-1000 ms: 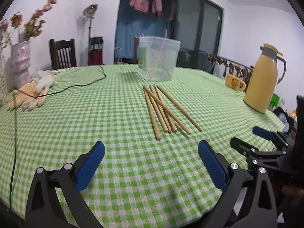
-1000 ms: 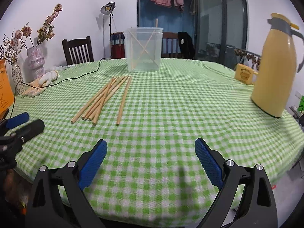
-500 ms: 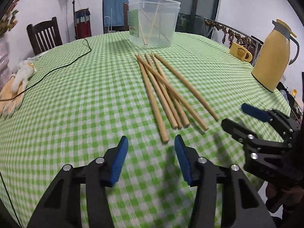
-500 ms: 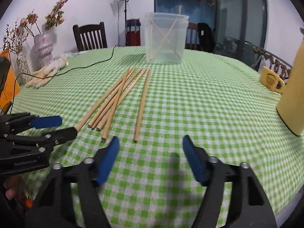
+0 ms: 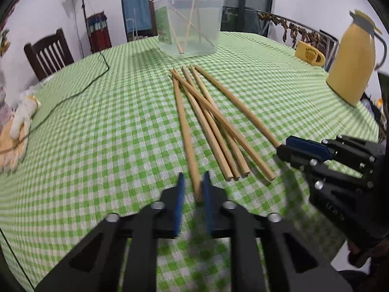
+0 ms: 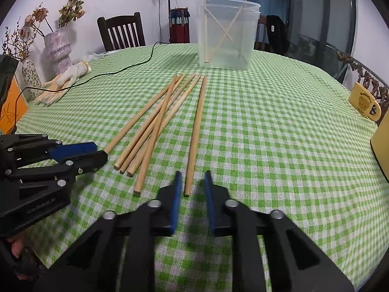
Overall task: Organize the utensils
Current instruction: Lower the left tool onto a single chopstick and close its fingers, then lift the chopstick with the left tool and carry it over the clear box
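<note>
With both grippers down at the sticks' near ends, the left gripper (image 5: 192,189) and right gripper (image 6: 190,189) have narrow jaws straddling one stick each, so squeezing, then lifting toward the tub (image 6: 227,34) at upper centre, looks next.

both tools are black plastic frames with triangular cut-outs and round silver screws. the left gripper (image 5: 192,189) and right gripper (image 6: 192,185) carry flat blue pads (image 6: 175,196). faint pale lettering marks one frame; a bit of skin shows beneath it.
</note>
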